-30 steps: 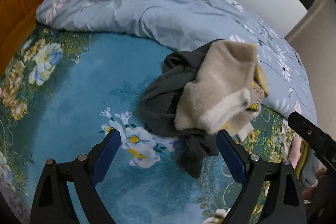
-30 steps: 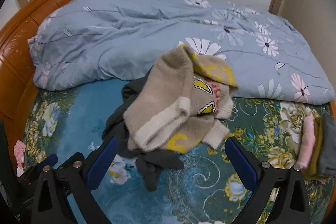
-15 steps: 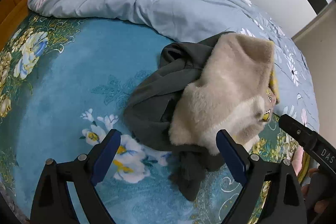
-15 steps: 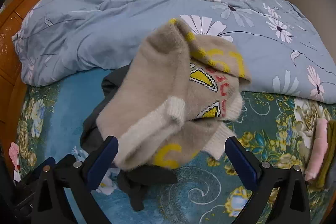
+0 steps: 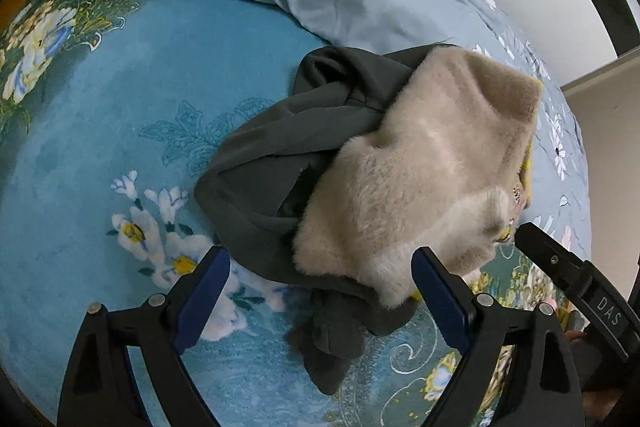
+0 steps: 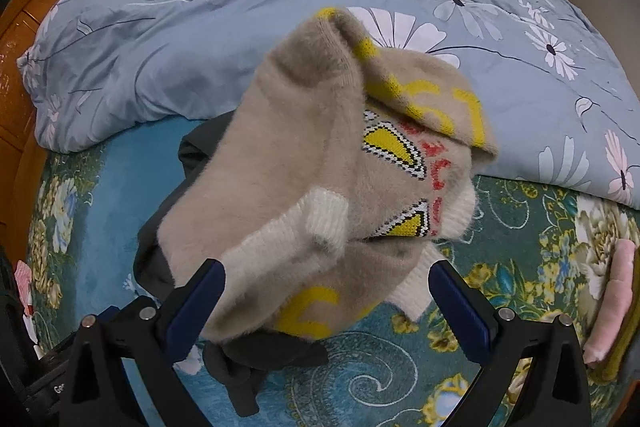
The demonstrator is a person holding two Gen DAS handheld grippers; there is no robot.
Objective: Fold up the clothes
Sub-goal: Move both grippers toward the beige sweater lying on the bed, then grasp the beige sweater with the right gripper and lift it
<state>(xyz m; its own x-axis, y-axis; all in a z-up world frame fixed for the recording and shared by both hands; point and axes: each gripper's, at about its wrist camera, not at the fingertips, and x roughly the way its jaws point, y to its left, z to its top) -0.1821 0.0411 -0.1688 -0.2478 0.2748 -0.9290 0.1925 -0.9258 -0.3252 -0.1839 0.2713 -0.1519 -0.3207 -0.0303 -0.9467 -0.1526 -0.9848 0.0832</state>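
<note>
Beige fuzzy sweater (image 6: 320,187) w/ yellow/red knit pattern lies crumpled on top of dark grey garment (image 5: 288,163), both in a heap mid-bed on teal floral bedsheet (image 5: 100,99). Light blue floral duvet (image 6: 200,27) bunched behind the heap. Left gripper (image 5: 320,291) has jaws wide apart, nothing between the pads, low over the near edge of the heap. Right gripper (image 6: 326,301) also spread wide, holding nothing; sweater hem sits between its fingers in view, contact can't tell. Folded pink item (image 6: 612,299) at right edge of bed, well apart from the heap. Wooden headboard (image 6: 36,15) on left.
</note>
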